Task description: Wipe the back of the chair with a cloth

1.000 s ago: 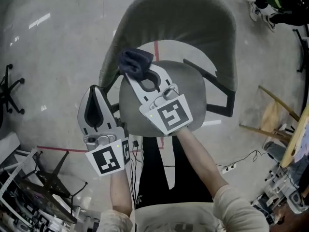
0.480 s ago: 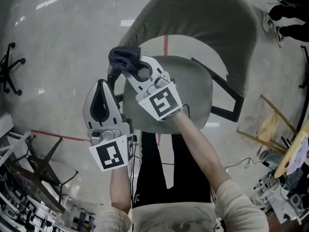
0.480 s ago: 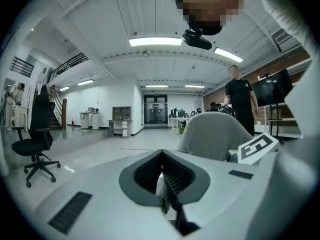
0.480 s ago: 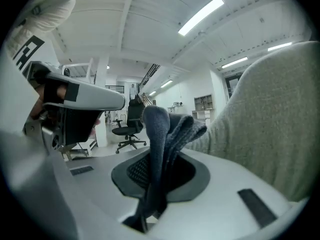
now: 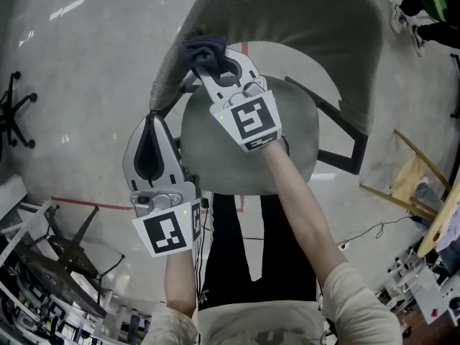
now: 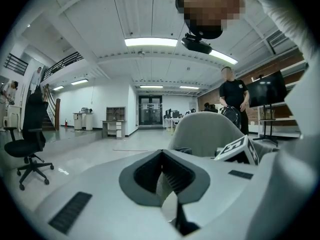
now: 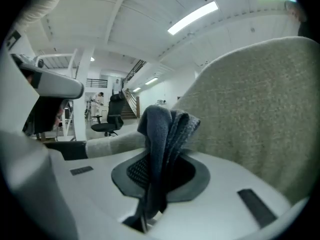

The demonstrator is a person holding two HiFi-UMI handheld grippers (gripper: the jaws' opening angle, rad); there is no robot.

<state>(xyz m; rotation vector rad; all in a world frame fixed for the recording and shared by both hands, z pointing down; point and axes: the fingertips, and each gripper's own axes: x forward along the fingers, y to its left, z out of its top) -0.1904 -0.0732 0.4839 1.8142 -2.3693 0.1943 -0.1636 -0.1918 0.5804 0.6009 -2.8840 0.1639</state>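
Glossy grey floor [image 5: 79, 121], white ceiling [image 6: 95, 24], strip lights [image 6: 150, 42], black office chair [image 6: 26, 143]

- Cloth [image 5: 202, 50]: dark blue-grey, upper centre.
- Chair [image 5: 302, 16]: speckled grey-green fabric.
- Left gripper [image 5: 151, 124] and right gripper [image 5: 215, 69]: white, with black-and-white square markers.
- Floor [image 5: 86, 85]: grey, with a red line [image 5: 86, 204] at lower left.

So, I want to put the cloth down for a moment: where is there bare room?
The seat is bare on its right, between the right tool holding the cloth and the black armrest. The floor left of the backrest is bare too. Crowded: the seat's left edge, beside the left tool, and the lower corners with clutter.
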